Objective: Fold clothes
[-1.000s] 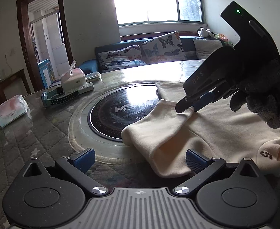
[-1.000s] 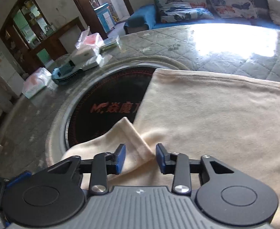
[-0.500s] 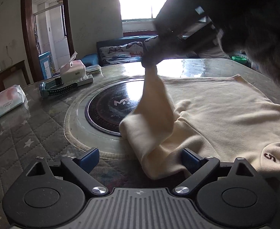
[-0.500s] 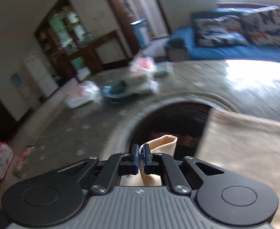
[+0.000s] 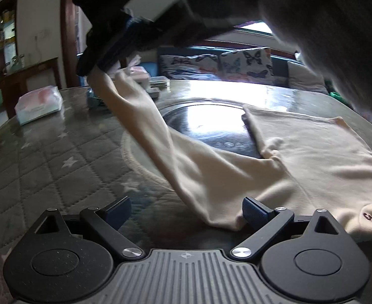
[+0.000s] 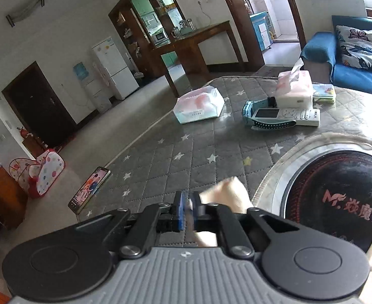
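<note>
Nearest in the left wrist view, the left gripper (image 5: 187, 212) hangs low over the worktop (image 5: 59, 157), its jaws easing wider with nothing pinched; the shoulder fold of the cream top (image 5: 312, 157) lies just against its right pad. The top itself is spread flat across the right half of the worktop, partly over the round black hotplate (image 5: 206, 124), collar toward the near edge.

Further out, the sleeve (image 5: 145, 116) rises off the cloth in a slanted band to the right gripper (image 6: 187, 215), which is clamped on the cuff, though its jaws are starting to loosen.

The fabric looks light, soft and limp: it sags wherever it is unsupported and should crease easily, with little slip on the quilted cover. Cuffs, hem corners and shoulder seams seem the best places to take hold.

Open quilted surface lies to the left. Beyond it sit a tissue pack (image 6: 198, 106), a tissue box (image 6: 296, 88) and a remote (image 6: 287, 115) near the far edge, well clear of the cloth.
</note>
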`<state>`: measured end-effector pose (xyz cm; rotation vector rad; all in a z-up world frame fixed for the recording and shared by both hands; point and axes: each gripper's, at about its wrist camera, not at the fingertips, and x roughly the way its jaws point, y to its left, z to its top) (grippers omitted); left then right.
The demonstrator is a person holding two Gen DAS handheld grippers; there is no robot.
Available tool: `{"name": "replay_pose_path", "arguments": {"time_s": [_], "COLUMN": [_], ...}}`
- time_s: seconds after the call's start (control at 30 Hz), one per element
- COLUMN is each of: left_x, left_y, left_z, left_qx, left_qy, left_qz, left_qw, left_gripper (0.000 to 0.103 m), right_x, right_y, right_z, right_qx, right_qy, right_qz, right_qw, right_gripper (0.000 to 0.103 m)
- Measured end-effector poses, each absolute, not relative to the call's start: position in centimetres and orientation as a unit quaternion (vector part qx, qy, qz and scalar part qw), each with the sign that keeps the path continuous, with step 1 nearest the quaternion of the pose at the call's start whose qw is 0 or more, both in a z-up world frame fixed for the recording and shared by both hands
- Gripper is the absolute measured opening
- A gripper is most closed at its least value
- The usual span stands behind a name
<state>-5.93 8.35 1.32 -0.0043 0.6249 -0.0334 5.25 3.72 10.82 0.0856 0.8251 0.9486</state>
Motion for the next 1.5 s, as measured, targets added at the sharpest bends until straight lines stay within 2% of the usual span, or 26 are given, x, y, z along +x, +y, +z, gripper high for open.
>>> {"name": "replay_pose_path", "arguments": {"time_s": [0.1,0.23,0.3,0.37,0.5,0.73,0.87,1.13,1.27,1.5], "left_x": [-5.7,-5.2,-4.9,-4.4,-3.4,-1.6,-0.3,1.1,0.8,-1.5], "left_y": [9.0,10.0,10.5,11.2,12.8,15.2,15.9,15.5,15.1,11.7], "left_z": [1.4,1.2,1.2,1.1,1.0,1.0,0.9,0.6,1.1,2.8], "left_qx": [0.005,0.007,0.008,0.008,0.01,0.03,0.048,0.097,0.099,0.087], "left_qy": [0.305,0.309,0.311,0.317,0.329,0.335,0.335,0.325,0.326,0.31], "left_qz": [0.002,0.026,0.04,0.06,0.096,0.152,0.174,0.19,0.187,0.15], "left_qw": [0.952,0.951,0.949,0.947,0.939,0.929,0.925,0.921,0.922,0.935], "left_gripper": [0.102,0.103,0.103,0.103,0.103,0.103,0.103,0.103,0.103,0.103], "right_x": [5.0,4.7,4.6,4.6,3.6,-0.2,-2.6,-5.2,-4.6,-4.5], "right_y": [2.3,-0.1,-1.7,-3.2,-5.3,-6.5,-6.6,-8.5,-9.8,-12.1], "right_z": [10.9,10.7,9.9,8.9,6.4,3.1,2.2,3.2,3.2,3.7], "right_qx": [0.027,-0.006,-0.036,-0.063,-0.127,-0.222,-0.248,-0.231,-0.207,-0.173], "right_qy": [0.382,0.379,0.386,0.395,0.413,0.396,0.374,0.347,0.373,0.365], "right_qz": [0.433,0.404,0.388,0.369,0.347,0.354,0.372,0.41,0.4,0.386], "right_qw": [0.816,0.833,0.836,0.839,0.832,0.818,0.813,0.811,0.811,0.829], "right_gripper": [0.011,0.029,0.03,0.039,0.04,0.052,0.052,0.055,0.056,0.056]}}
